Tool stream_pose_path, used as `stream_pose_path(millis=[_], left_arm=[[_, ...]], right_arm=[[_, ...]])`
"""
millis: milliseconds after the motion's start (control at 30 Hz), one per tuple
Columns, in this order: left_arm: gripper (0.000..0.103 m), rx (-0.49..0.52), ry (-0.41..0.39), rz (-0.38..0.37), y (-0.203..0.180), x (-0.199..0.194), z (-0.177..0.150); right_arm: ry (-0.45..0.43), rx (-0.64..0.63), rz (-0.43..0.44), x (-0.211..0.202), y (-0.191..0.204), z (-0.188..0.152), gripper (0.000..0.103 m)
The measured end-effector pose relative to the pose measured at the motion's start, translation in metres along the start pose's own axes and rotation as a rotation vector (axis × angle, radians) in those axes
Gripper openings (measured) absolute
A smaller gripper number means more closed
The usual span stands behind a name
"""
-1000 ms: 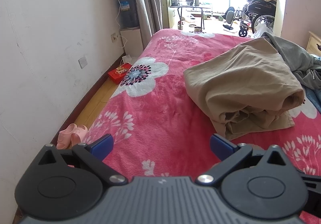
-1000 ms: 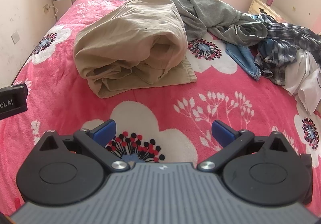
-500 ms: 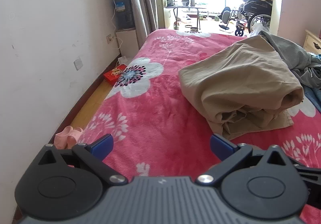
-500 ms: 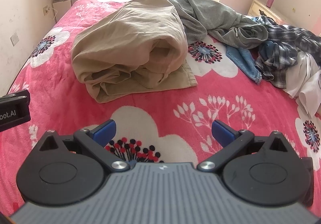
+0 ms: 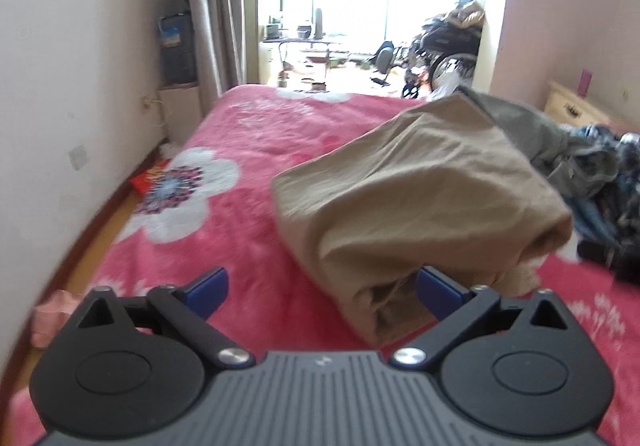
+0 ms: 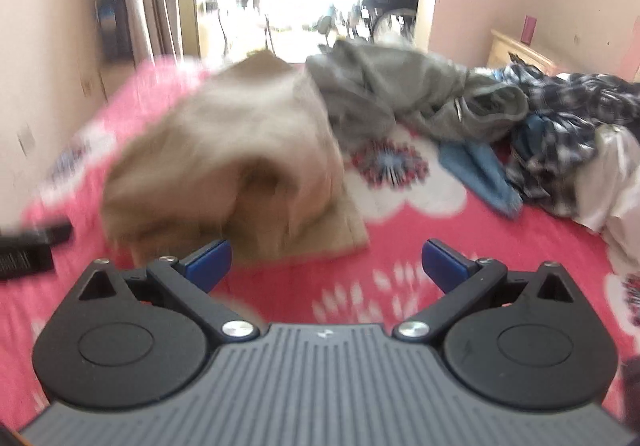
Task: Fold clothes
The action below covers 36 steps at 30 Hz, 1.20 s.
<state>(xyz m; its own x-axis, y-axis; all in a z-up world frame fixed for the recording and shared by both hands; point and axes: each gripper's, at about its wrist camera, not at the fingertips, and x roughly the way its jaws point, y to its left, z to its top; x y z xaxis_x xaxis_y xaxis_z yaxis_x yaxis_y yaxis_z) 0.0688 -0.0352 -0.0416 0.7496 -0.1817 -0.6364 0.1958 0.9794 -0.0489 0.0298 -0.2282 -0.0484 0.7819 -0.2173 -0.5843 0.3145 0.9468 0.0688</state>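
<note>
Right now the left gripper (image 5: 320, 288) hovers low over the pink floral blanket (image 5: 224, 230), its blue pads spread wide though the jaws are closing, with the near rolled end of the folded khaki trousers (image 5: 416, 198) lying partly between them and untouched as far as the blurred view shows. Those trousers sit in a loose bundle mid-bed, their far end touching a crumpled grey hoodie (image 6: 416, 94). From the right wrist view, the right gripper (image 6: 326, 258) also stands wide open with only blanket between its pads, just short of the trousers' near edge; its left pad is near the cloth, contact unclear. Further right lie a blue garment (image 6: 480, 174), a plaid shirt (image 6: 568, 118) and white cloth (image 6: 616, 182) in a heap.
</note>
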Motion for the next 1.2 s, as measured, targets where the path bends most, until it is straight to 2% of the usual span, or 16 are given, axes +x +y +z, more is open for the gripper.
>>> stream_pose_path(millis=[100, 233, 333, 400, 433, 500, 567, 600, 633, 700, 733, 867, 1033, 1133, 1200], left_arm=[[0.077, -0.031, 0.001, -0.063, 0.0, 0.024, 0.013], [0.064, -0.02, 0.004, -0.104, -0.008, 0.057, 0.029], [0.04, 0.003, 0.08, -0.118, -0.016, 0.087, 0.03], [0.012, 0.016, 0.139, -0.12, -0.022, 0.106, 0.03], [0.007, 0.023, 0.168, -0.118, -0.024, 0.115, 0.029], [0.003, 0.036, 0.212, -0.1, -0.027, 0.123, 0.022], [0.002, 0.05, 0.233, -0.097, -0.027, 0.123, 0.014], [0.002, 0.059, 0.242, -0.097, -0.027, 0.121, 0.009], [0.002, 0.066, 0.25, -0.099, -0.027, 0.119, 0.005], [0.002, 0.074, 0.255, -0.115, -0.023, 0.111, -0.004], [0.002, 0.078, 0.257, -0.124, -0.021, 0.106, -0.008], [0.003, 0.101, 0.248, -0.169, -0.014, 0.078, -0.026], [0.003, 0.14, 0.253, -0.173, 0.01, 0.029, -0.058], [0.009, 0.136, 0.261, -0.149, 0.036, 0.001, -0.068], [0.018, 0.126, 0.252, -0.129, 0.052, -0.017, -0.067]], right_arm=[[-0.037, 0.074, 0.099, 0.026, -0.015, 0.031, 0.102], [-0.052, 0.139, 0.235, 0.07, -0.023, 0.072, 0.102], [0.004, 0.13, 0.3, 0.118, -0.013, 0.095, 0.101], [0.073, 0.132, 0.299, 0.151, -0.009, 0.101, 0.097], [0.114, 0.142, 0.306, 0.163, -0.009, 0.099, 0.091], [0.197, 0.163, 0.321, 0.185, -0.01, 0.094, 0.081], [0.253, 0.192, 0.353, 0.196, -0.012, 0.089, 0.051], [0.263, 0.211, 0.381, 0.192, -0.013, 0.087, 0.046], [0.261, 0.193, 0.388, 0.184, -0.011, 0.084, 0.038], [0.252, 0.144, 0.395, 0.164, -0.004, 0.079, 0.032], [0.247, 0.107, 0.411, 0.152, -0.001, 0.076, 0.024], [0.231, -0.024, 0.495, 0.106, 0.012, 0.059, 0.017], [0.273, -0.098, 0.612, 0.056, 0.03, 0.01, 0.011], [0.295, -0.148, 0.65, 0.033, 0.042, -0.023, 0.01], [0.298, -0.145, 0.659, 0.023, 0.042, -0.038, 0.011]])
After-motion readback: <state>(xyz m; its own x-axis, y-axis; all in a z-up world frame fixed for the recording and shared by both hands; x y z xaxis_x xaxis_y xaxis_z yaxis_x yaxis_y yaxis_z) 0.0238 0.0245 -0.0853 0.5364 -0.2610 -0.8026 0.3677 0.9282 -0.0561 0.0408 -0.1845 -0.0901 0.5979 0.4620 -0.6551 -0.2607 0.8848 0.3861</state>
